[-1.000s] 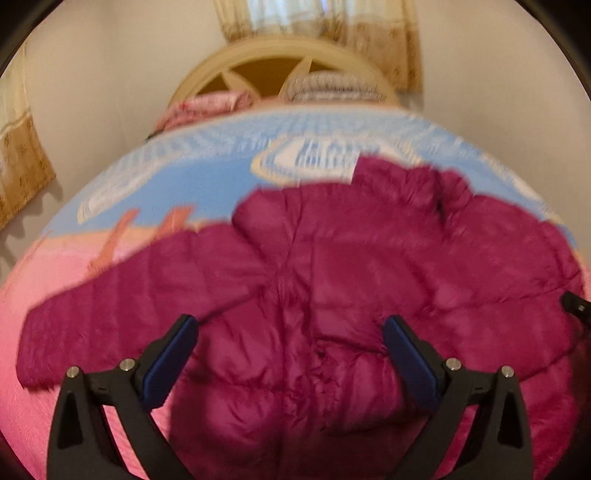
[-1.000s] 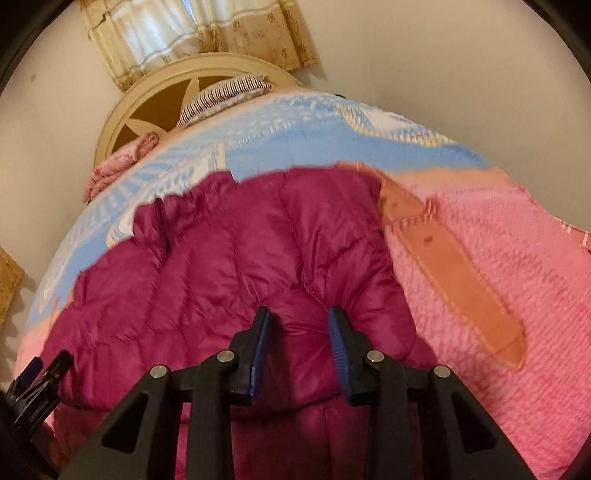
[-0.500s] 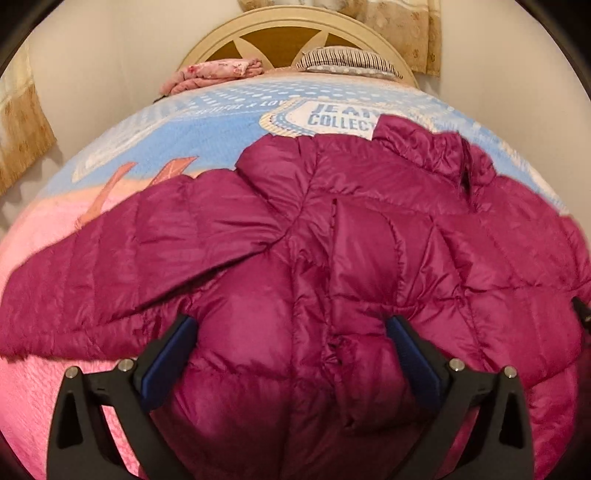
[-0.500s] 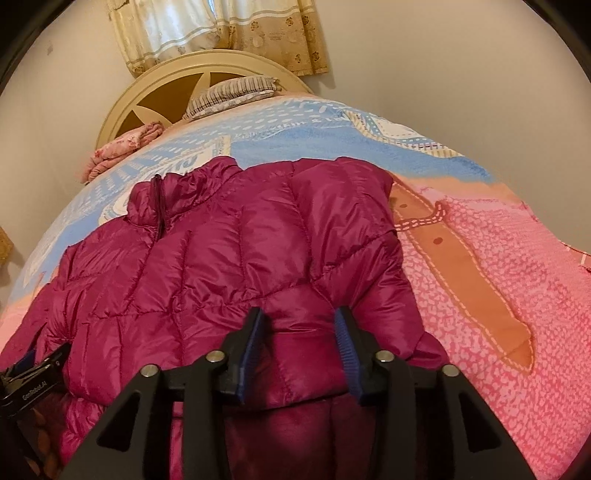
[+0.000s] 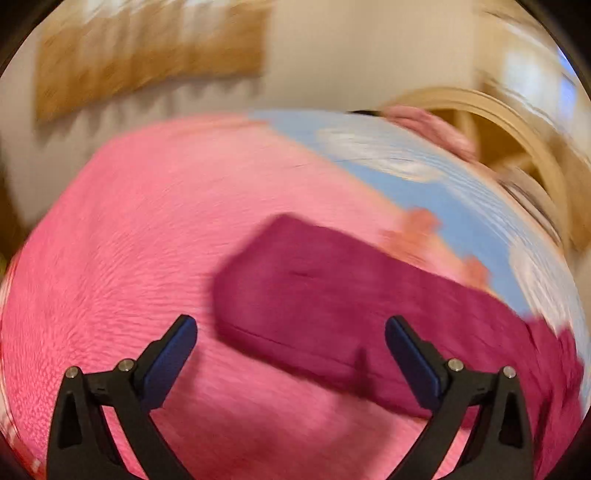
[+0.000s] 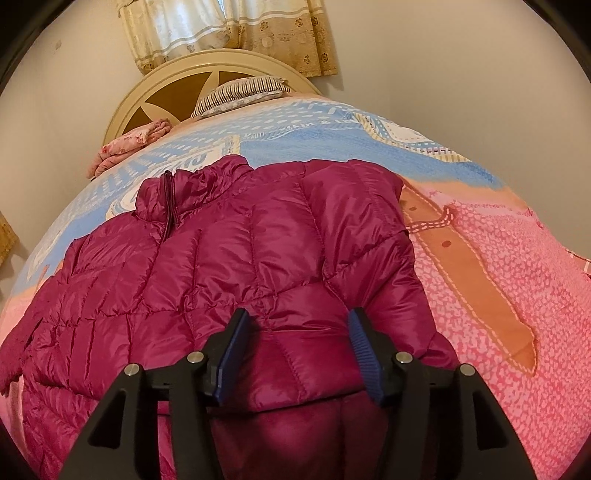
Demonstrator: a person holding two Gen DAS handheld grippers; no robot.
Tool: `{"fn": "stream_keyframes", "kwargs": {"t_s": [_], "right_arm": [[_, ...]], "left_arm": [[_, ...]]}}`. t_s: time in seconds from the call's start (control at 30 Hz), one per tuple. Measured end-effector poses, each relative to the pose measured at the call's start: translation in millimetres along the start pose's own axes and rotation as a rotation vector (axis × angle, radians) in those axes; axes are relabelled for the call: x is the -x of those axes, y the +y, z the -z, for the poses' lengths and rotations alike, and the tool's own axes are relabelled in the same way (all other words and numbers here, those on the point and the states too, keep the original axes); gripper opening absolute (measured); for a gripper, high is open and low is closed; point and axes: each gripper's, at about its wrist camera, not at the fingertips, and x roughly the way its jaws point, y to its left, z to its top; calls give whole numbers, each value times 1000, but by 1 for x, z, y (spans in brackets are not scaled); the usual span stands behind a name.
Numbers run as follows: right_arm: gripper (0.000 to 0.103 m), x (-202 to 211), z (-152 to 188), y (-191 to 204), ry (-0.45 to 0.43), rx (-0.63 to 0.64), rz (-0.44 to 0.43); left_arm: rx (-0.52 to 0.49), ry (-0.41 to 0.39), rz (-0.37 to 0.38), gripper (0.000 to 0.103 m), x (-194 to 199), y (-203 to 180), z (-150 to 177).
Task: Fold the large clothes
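Note:
A magenta puffer jacket (image 6: 236,258) lies spread on the bed, collar toward the headboard. Its right sleeve is folded in over the body. My right gripper (image 6: 295,343) hovers over that folded sleeve end with its jaws partly open and nothing pinched between them. In the blurred left wrist view the jacket's left sleeve (image 5: 314,306) lies stretched out on the pink bedspread. My left gripper (image 5: 290,350) is wide open and empty just above the sleeve's cuff end.
The bed has a pink and blue bedspread (image 6: 498,277) with an orange patch. A striped pillow (image 6: 240,94) and a folded pink cloth (image 6: 129,144) lie by the cream headboard (image 6: 177,74). Walls and curtains (image 6: 229,33) stand behind.
My left gripper has swung left from the jacket body to the outstretched left sleeve; its view is motion-blurred. My right gripper has opened wider over the folded sleeve.

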Motion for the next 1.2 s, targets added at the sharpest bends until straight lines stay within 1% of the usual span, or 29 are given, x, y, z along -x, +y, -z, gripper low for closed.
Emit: {"fn": "stream_keyframes", "kwargs": {"t_s": [0.03,0.07,0.1,0.13,0.17,0.2,0.23,0.33,0.37,0.43,0.47,0.5,0.57,0.67,0.73,0.8,0.87,0.93,1.0,1.07,1.2], "right_arm": [[57,0,0,0,1,2,2],[58,0,0,1,2,4,3],[58,0,0,1,3,5,3],[58,-1,0,1,3,6,2],[59,-1,0,2,3,7,2],[59,-1,0,1,3,7,2],[59,-1,-1,2,3,8,2],[60,-1,0,1,3,7,-1],[60,-1,0,2,3,8,-1],[61,-1,0,2,4,11,1],[61,-1,0,2,4,12,1],[61,-1,0,2,4,13,0],[62,-1,0,2,3,11,-3],[62,0,0,1,0,7,-8],[62,0,1,0,-1,5,-12],[62,0,0,0,-1,5,-13],[62,0,0,0,-1,6,-11],[63,0,1,-1,-2,6,-12],[63,0,1,-1,-2,3,-14],[63,0,1,0,-3,2,-17],[63,1,1,-1,-4,0,-20]], "left_arm": [[51,29,13,103,-11,11,-5],[76,65,36,101,-22,15,-7],[87,103,61,97,-33,17,-9],[76,129,90,95,-42,15,-10],[45,121,86,95,-44,10,-9],[-4,97,72,94,-45,4,-8],[-31,88,71,92,-45,-1,-5],[-49,45,53,83,-40,-3,5],[-50,39,51,76,-37,-2,6],[-45,24,88,55,-34,2,4],[-49,24,116,30,-32,3,3],[-54,29,152,26,-30,3,2],[-74,6,134,25,-24,0,2],[-129,-67,108,24,-10,-12,2],[-144,-102,131,24,0,-23,-4],[-184,-164,187,24,22,-43,-10],[-249,-234,246,24,48,-66,-10],[-355,-299,352,24,83,-101,-3],[-450,-343,445,24,108,-134,12],[-527,-354,527,24,126,-165,34],[-647,-297,661,24,146,-216,88]]}}
